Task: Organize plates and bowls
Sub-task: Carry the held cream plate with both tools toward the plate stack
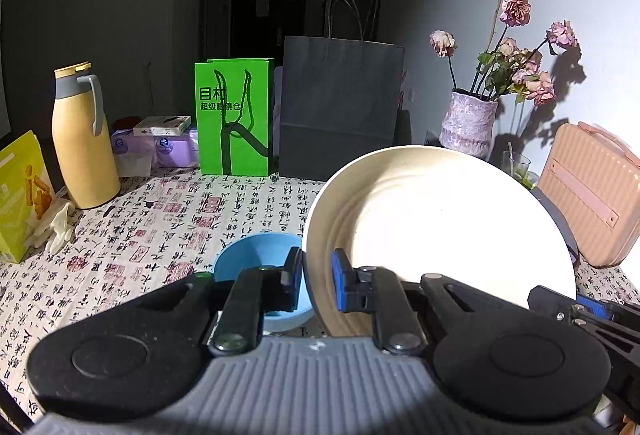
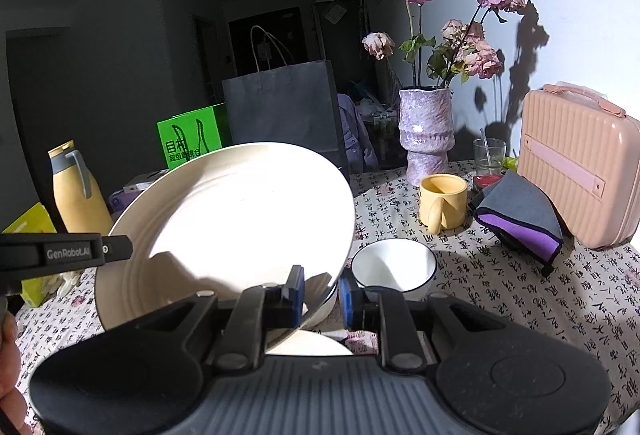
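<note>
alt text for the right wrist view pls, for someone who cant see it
The right gripper clamps the rim of a large cream plate, tilted above a table with a calligraphy-print cloth. A white bowl, yellow mug, folded grey-purple cloth, pink case and vase of dried roses lie beyond.
</note>
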